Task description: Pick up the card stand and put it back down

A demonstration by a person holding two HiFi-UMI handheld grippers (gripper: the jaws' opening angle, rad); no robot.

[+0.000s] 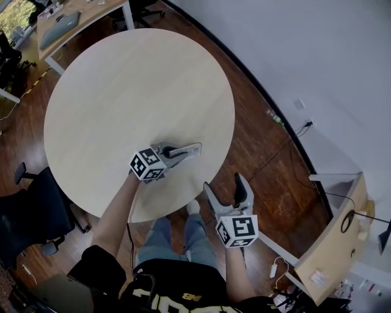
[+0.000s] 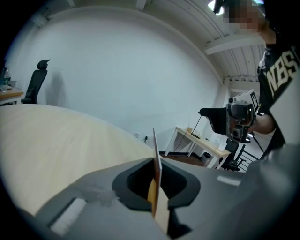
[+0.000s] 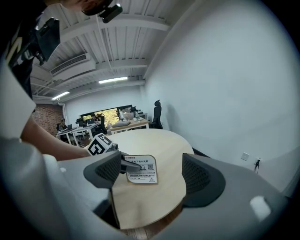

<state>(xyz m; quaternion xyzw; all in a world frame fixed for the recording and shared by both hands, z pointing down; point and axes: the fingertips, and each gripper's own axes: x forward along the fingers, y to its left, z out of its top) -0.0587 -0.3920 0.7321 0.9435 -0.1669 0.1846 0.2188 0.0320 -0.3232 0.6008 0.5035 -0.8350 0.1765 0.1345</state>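
The card stand (image 1: 187,150), a thin white card with printed text, is near the front edge of the round pale-wood table (image 1: 122,92). My left gripper (image 1: 176,153) is shut on the card's left end. In the left gripper view the card stand (image 2: 155,150) shows edge-on, pinched between the dark pads of the left gripper (image 2: 157,187). The right gripper view shows the printed face of the card stand (image 3: 141,169), with the left gripper (image 3: 123,165) clamped on its side. Whether its base touches the table I cannot tell. My right gripper (image 1: 227,191) hangs open off the table's front edge, holding nothing.
A black office chair (image 1: 30,211) stands left of the table. A desk (image 1: 73,18) is at the far left, and a wooden desk (image 1: 336,244) is on the right by the white wall. Cables run over the wood floor (image 1: 269,159).
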